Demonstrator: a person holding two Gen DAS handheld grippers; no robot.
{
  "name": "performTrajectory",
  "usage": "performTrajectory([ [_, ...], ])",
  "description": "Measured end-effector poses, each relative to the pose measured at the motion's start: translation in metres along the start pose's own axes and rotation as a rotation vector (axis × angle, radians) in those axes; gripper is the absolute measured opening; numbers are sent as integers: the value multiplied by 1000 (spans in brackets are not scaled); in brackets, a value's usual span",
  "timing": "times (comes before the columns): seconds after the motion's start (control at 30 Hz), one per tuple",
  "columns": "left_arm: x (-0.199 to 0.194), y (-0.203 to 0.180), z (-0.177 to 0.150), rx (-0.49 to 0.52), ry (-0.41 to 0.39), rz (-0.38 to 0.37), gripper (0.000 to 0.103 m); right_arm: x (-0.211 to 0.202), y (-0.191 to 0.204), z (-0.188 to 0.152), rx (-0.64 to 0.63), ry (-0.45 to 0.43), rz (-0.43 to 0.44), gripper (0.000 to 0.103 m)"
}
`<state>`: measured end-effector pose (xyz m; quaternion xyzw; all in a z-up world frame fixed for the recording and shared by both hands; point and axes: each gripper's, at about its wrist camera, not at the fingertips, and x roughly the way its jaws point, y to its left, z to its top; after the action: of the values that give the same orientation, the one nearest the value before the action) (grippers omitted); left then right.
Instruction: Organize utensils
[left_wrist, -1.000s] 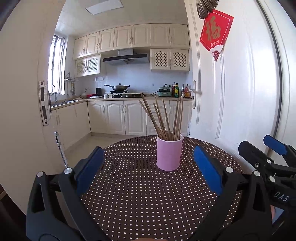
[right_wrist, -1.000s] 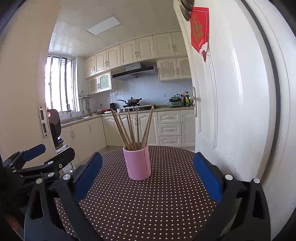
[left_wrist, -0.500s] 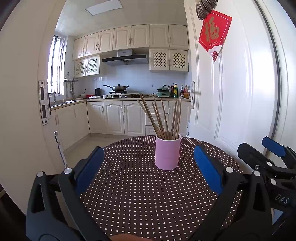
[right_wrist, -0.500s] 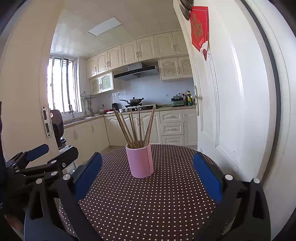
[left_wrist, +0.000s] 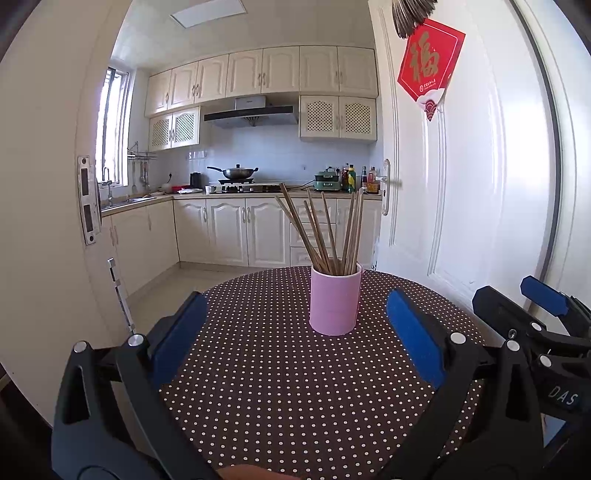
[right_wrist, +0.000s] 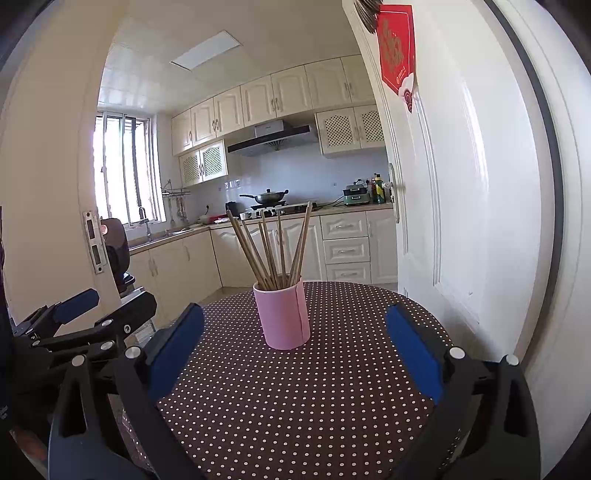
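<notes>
A pink cup (left_wrist: 335, 302) stands upright on the round table with a brown polka-dot cloth (left_wrist: 280, 387). Several wooden chopsticks (left_wrist: 325, 230) stand in it, fanned out. My left gripper (left_wrist: 295, 332) is open and empty, short of the cup. My right gripper (right_wrist: 293, 345) is open and empty, also short of the cup (right_wrist: 282, 315) with its chopsticks (right_wrist: 273, 249). In the left wrist view the right gripper (left_wrist: 535, 310) shows at the right edge. In the right wrist view the left gripper (right_wrist: 85, 314) shows at the left edge.
A white door (left_wrist: 461, 184) with a red paper sign (left_wrist: 430, 64) stands open just right of the table. A door frame (left_wrist: 55, 221) is to the left. Kitchen cabinets and a stove with a wok (left_wrist: 236, 171) lie beyond.
Both grippers have drawn back and risen slightly from the cup, which now looks a little farther away. Both stay open and empty.
</notes>
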<state>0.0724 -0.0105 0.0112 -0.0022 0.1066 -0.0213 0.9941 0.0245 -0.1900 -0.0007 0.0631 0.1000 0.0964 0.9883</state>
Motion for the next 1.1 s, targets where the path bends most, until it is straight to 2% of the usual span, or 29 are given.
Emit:
performTrajectory([
  [1.1, 6, 3, 0, -2, 13, -1, 96, 10, -8, -1, 33, 31, 3, 95],
])
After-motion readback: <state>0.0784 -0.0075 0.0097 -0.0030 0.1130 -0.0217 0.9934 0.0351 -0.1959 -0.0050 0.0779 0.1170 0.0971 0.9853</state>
